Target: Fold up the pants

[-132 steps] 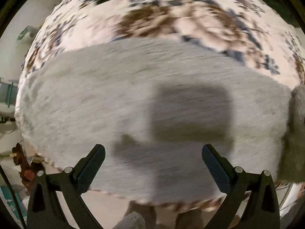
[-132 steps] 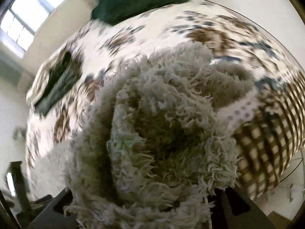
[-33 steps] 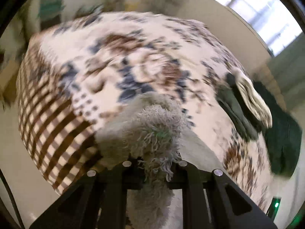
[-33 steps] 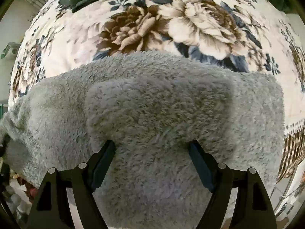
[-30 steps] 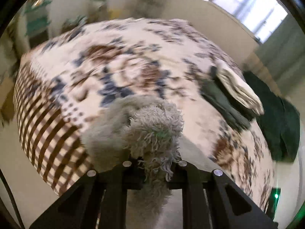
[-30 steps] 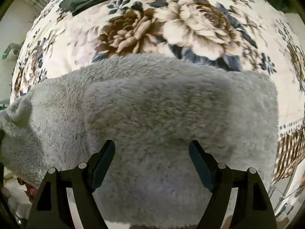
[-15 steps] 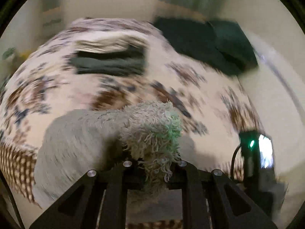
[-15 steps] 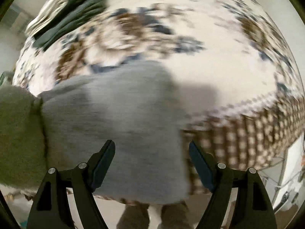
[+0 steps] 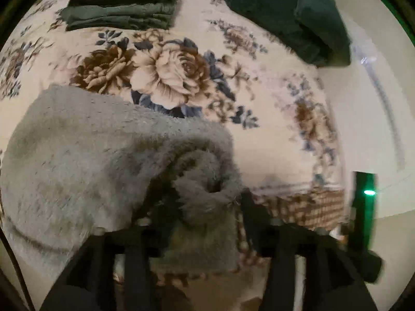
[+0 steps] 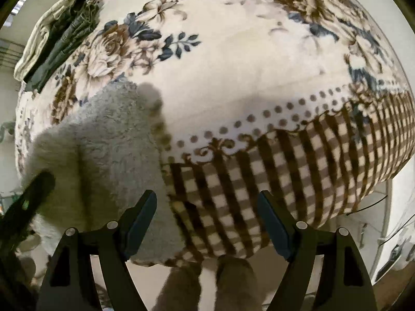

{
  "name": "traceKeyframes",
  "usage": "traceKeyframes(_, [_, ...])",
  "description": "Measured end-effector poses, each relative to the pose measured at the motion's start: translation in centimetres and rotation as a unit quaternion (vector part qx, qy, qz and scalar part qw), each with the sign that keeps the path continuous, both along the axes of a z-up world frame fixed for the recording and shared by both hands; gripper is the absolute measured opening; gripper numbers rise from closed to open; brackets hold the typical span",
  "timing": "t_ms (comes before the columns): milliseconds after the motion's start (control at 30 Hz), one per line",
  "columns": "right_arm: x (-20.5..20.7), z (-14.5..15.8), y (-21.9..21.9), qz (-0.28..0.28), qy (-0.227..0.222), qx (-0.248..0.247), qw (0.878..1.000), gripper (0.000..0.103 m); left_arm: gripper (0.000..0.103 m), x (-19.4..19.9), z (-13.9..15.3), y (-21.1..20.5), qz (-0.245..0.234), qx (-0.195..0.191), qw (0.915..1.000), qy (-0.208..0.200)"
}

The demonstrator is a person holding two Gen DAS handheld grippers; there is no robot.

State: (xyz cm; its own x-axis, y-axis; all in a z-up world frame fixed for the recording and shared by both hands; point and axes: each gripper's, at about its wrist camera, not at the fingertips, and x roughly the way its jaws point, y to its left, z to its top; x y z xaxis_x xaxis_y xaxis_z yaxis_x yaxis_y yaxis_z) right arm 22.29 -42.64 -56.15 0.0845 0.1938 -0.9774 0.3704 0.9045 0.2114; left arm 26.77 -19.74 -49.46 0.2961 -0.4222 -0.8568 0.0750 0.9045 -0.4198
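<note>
Both grippers hang over the near edge of a bed covered by a floral blanket (image 9: 262, 140). From the left wrist view, the left gripper (image 9: 199, 207) has its jaws apart, and a rolled, bunched end of the grey fleece pants (image 9: 85, 160) sits in the gap between them; the frame is blurred there, so whether the fingers actually touch the fabric cannot be told, though they do not appear to be clamping it. That curled end rests at the blanket's checked border (image 9: 306, 207), and the bulk of the pants spreads flat to the left across the blanket. From the right wrist view, the right gripper (image 10: 207, 220) is spread wide with nothing between its fingers (image 10: 141, 217); it hovers over the checked border (image 10: 285, 176) just to the right of the pants (image 10: 103, 155), whose edge lies near its left finger without visible contact. At the far side of the bed a stack of folded clothes (image 9: 122, 10), dark green with a cream piece on top, lies well apart from the pants, and a dark green bedcover (image 9: 285, 18) is heaped at the far right corner. A dark device with a green light (image 9: 368, 193) stands beside the bed at the right.
</note>
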Motion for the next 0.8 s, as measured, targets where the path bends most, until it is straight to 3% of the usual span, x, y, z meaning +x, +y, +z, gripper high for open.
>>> traceKeyframes(67, [-0.2,1.0,1.2,-0.003,-0.009,0.048,0.999,0.082,0.095,-1.5,3.0,1.9,0.015,-0.006,0.9993,-0.034])
traceKeyframes(133, [-0.5,2.0,2.9,0.003,-0.016,0.087,0.996,0.082,0.095,-2.7,5.6,4.8,0.046,0.004,0.9973,-0.057])
traceKeyframes(233, [-0.8,3.0,7.2,0.027,-0.014,0.157,0.987,0.082,0.095,-4.5,7.8,9.6,0.119,0.082,0.9864,-0.077])
traceKeyframes(300, [-0.7,2.6,10.8,0.048,-0.003,0.205,0.978,0.082,0.095,-5.4,7.8,12.3,0.161,0.149,0.9724,-0.079])
traceKeyframes(367, [-0.3,1.3,14.3,0.068,0.017,0.218,0.973,0.082,0.095,-5.9,6.6,14.8,0.191,0.2,0.9589,-0.064])
traceKeyframes(433, [-0.1,-0.6,17.1,0.08,0.048,0.203,0.975,0.082,0.095,-6.1,4.7,17.0,0.208,0.21,0.9546,-0.036])
traceKeyframes(533, [0.0,-4.5,20.4,0.067,0.104,0.239,0.963,0.08,0.095,-6.2,2.5,18.9,0.222,0.216,0.9506,-0.005])
traceKeyframes(600, [0.1,-5.0,21.3,0.056,0.113,0.246,0.961,0.024,0.095,-6.4,2.0,19.8,0.231,0.206,0.9508,0.005])
traceKeyframes(667, [0.6,-3.4,20.8,0.06,0.094,0.231,0.967,0.024,0.095,-6.6,2.3,20.6,0.236,0.189,0.953,0.003])
traceKeyframes(800, [2.6,2.6,17.5,0.081,0.038,0.201,0.975,0.024,0.095,-6.5,3.6,20.8,0.234,0.145,0.9614,-0.004])
